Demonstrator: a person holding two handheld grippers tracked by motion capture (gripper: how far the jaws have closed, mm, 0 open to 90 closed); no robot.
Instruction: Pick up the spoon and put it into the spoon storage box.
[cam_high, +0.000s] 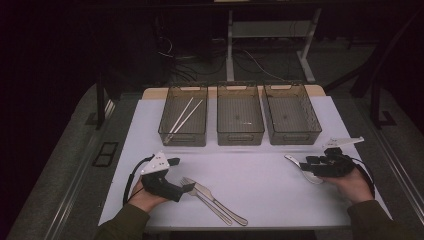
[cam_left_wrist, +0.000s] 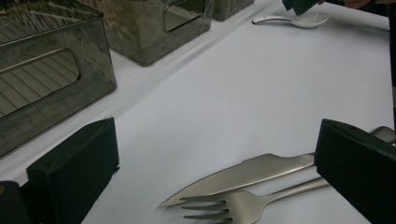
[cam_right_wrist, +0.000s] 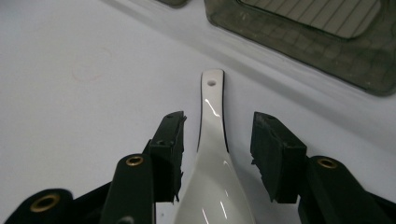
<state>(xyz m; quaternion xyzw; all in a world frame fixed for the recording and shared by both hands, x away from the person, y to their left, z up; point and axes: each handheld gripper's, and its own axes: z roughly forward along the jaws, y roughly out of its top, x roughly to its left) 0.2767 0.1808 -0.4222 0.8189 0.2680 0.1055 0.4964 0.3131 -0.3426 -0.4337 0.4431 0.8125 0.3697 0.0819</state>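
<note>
A white ceramic spoon (cam_high: 298, 165) lies on the white table mat (cam_high: 260, 175) at the right, below the right-hand bin. My right gripper (cam_high: 306, 166) is low over it and open: in the right gripper view the spoon (cam_right_wrist: 212, 154) runs up between the two pads with a gap on the right side. A steel knife (cam_high: 220, 202) and fork (cam_high: 202, 196) lie side by side near the front edge. My left gripper (cam_high: 182, 175) rests beside their tips, wide open. In the left gripper view the knife (cam_left_wrist: 252, 172) and fork (cam_left_wrist: 233, 207) lie between its jaws, untouched.
Three smoky clear bins stand in a row at the back of the mat: the left bin (cam_high: 182, 137) holds a pair of pale chopsticks (cam_high: 184, 115), while the middle bin (cam_high: 240, 136) and right bin (cam_high: 295, 137) look bare. Dark floor, cables and desk legs lie beyond.
</note>
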